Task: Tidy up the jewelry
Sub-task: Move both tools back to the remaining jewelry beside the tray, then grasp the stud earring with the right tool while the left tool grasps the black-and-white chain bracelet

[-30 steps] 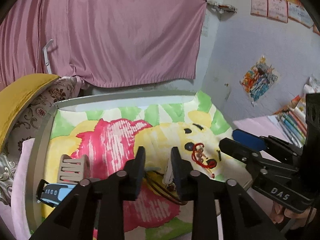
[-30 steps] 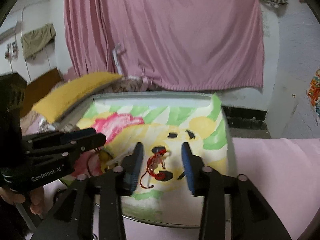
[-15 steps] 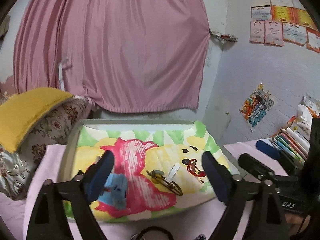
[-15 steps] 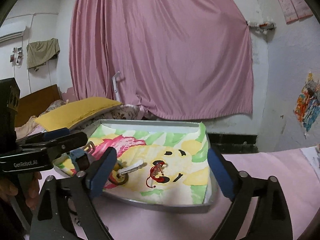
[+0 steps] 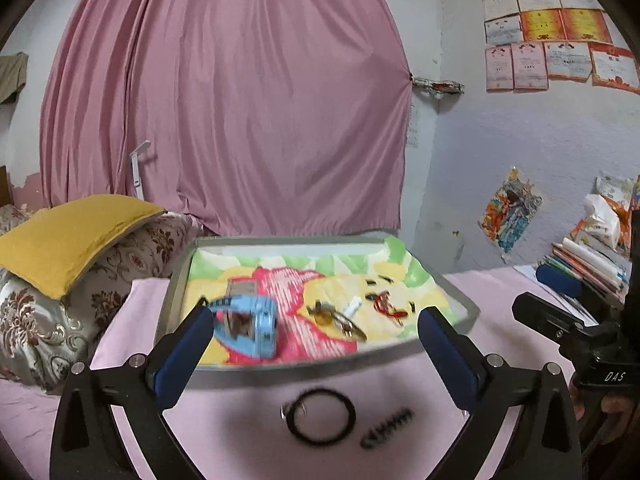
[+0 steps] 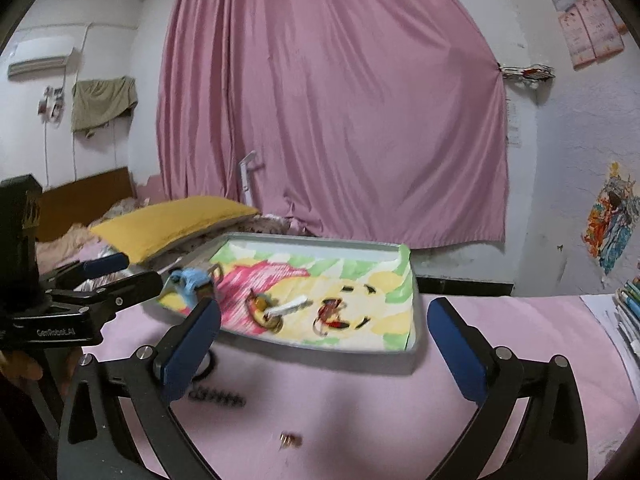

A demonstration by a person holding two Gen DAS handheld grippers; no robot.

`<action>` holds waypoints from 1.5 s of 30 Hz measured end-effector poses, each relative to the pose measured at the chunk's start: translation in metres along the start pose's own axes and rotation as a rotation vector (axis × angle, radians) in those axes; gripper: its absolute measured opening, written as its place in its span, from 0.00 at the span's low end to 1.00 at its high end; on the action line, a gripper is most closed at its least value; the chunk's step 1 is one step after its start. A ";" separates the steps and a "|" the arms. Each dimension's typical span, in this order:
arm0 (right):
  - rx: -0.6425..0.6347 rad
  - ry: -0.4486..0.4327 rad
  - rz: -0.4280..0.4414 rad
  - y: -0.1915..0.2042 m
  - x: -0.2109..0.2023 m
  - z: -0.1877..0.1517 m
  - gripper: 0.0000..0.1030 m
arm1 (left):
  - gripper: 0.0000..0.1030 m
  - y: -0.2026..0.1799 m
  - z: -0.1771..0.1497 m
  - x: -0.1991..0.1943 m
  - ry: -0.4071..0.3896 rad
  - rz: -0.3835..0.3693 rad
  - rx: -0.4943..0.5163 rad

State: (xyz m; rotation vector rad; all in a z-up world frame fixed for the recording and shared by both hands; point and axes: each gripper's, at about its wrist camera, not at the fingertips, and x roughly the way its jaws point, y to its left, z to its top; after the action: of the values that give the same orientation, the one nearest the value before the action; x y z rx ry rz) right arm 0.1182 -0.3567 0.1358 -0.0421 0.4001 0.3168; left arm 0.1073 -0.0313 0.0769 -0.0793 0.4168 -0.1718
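A grey tray (image 5: 460, 300) lined with a colourful cloth sits on the pink bedspread; it also shows in the right wrist view (image 6: 414, 320). In it lie a blue hair claw (image 5: 256, 326), a brown necklace with a white tag (image 5: 340, 318) and a red string bracelet (image 5: 386, 306). In front of the tray on the bedspread lie a black hair tie (image 5: 322, 416), a black comb clip (image 5: 386, 428) and a small earring (image 6: 290, 438). My left gripper (image 5: 312, 356) is open and empty, held back from the tray. My right gripper (image 6: 324, 350) is open and empty too.
A yellow pillow (image 5: 68, 236) on a patterned cushion lies left of the tray. A pink curtain (image 5: 240, 120) hangs behind. Books and papers (image 5: 588, 256) are stacked at the right. The right gripper's body (image 5: 580, 336) shows at the left view's right edge.
Both grippers opened wide and pulled back and up from the tray. The necklace and red bracelet stay in the tray. Items on the bedspread in front came into view.
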 end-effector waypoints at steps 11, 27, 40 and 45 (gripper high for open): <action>-0.097 0.126 0.059 0.015 -0.022 -0.031 0.98 | 0.99 0.007 -0.034 -0.010 0.139 -0.017 0.013; -0.120 0.343 0.065 0.014 0.004 -0.060 0.92 | 0.97 0.006 -0.057 0.004 0.286 -0.117 0.016; -0.122 0.455 0.125 0.013 0.029 -0.064 0.35 | 0.59 -0.026 -0.057 0.022 0.377 -0.218 0.141; -0.096 0.472 0.151 0.012 0.031 -0.066 0.34 | 0.52 -0.032 -0.053 0.033 0.403 -0.234 0.171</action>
State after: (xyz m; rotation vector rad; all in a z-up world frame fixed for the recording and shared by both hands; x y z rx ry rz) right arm 0.1169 -0.3432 0.0637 -0.1836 0.8581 0.4771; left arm 0.1108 -0.0706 0.0185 0.0778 0.7932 -0.4569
